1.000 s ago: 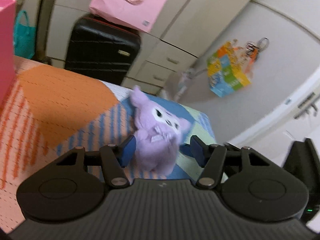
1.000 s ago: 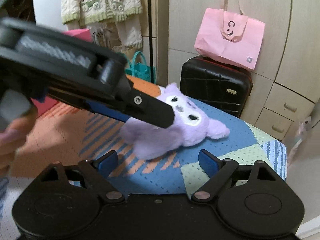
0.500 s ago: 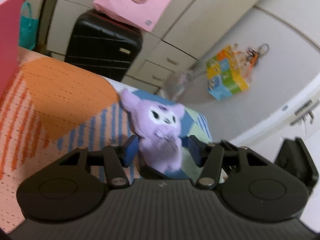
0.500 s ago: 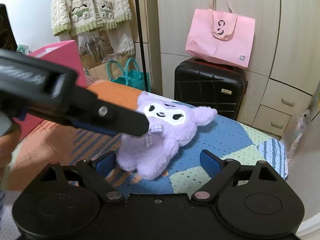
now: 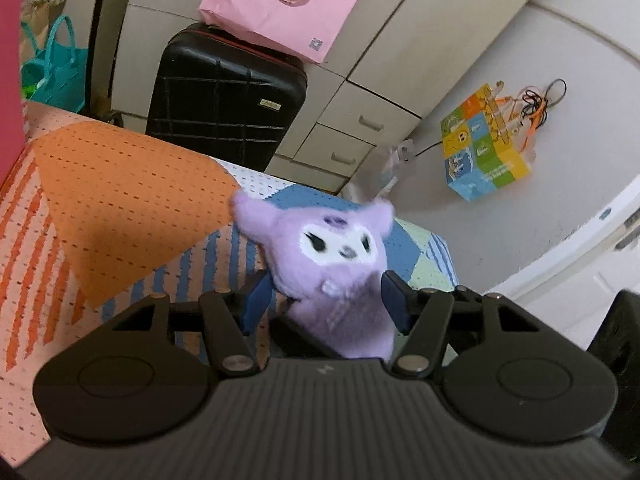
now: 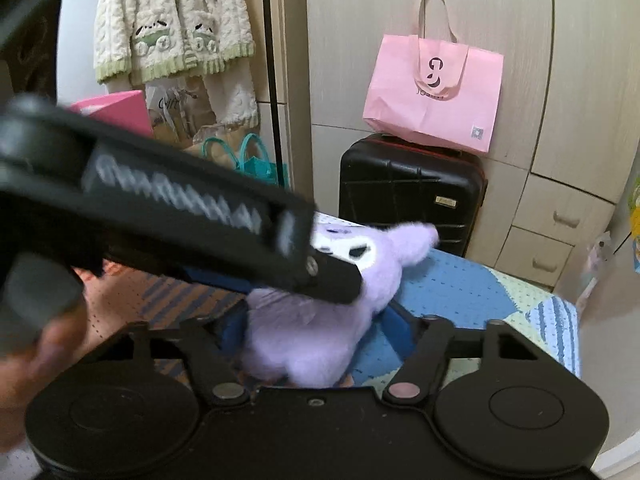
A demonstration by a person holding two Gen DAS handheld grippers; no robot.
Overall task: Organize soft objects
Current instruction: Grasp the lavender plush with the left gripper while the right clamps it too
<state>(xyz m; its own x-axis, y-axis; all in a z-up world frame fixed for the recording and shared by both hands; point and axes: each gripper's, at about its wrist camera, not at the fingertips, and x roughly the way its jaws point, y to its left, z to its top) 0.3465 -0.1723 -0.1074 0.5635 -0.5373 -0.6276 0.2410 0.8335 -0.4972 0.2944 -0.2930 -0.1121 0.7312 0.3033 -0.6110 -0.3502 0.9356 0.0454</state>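
Note:
A purple plush toy (image 5: 332, 264) with a white face is held upright over the patchwork bedspread (image 5: 120, 200). My left gripper (image 5: 325, 304) has its blue pads on both sides of the toy's body, and its jaws are opening very slightly. In the right wrist view the left gripper (image 6: 336, 280) crosses from the left, over the plush toy (image 6: 312, 336). My right gripper (image 6: 316, 332) is closing on the toy's lower body, and its pads meet the fur on both sides. A person's hand (image 6: 40, 360) holds the left gripper.
A pink box (image 5: 8, 60) stands at the bed's left. Behind the bed are a black suitcase (image 5: 224, 100) with a pink paper bag (image 5: 280, 4) on it, a teal bag (image 5: 56, 76) and cupboard drawers (image 5: 352, 140). The bed's edge drops off just right of the toy.
The plush has come upright and closer, its face turned to the left camera. The right jaws, wide apart before, have drawn in around its lower body.

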